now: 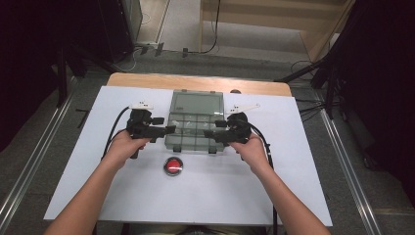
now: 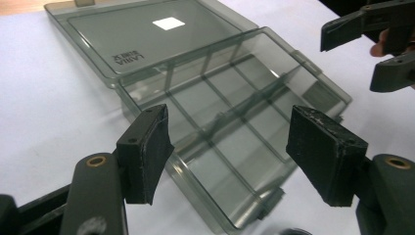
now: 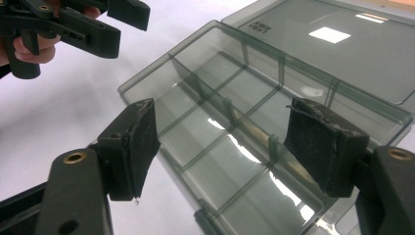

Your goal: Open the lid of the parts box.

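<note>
Forearms converging, left gripper and right gripper wide-jawed beside open organizer box.

Your matt black rubbery pads flank a glossy, smoky clear plastic box on smooth white tabletop.

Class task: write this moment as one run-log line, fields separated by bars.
box: clear compartment box open, lid flat | left hand-held gripper: open, at box's left edge | right hand-held gripper: open, at right edge | red button: untouched
</note>
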